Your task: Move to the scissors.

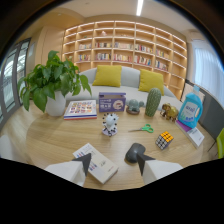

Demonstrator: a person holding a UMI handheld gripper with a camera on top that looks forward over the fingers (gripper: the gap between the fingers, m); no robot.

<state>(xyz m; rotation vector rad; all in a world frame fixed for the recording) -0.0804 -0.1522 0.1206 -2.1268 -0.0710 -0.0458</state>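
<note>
While fingers gape (holding nothing), scissors beyond

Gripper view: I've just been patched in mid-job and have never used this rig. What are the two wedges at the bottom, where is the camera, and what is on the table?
The camera rides on a hand-held tool and looks forward along its two fingers; the white wedges with dark tips are those fingers. They are open and hold nothing.

Ahead is a round wooden table. A white booklet lies just ahead of the fingers, by the near one, and a dark grey object by the other. Beyond them lie the green-handled scissors, your target, with a puzzle cube beside them and a black-and-white figurine on the other side. Farther back: a potted plant, a colourful book, a purple box, a green cactus and a blue bottle.

The tool is well short of the scissors.
</note>
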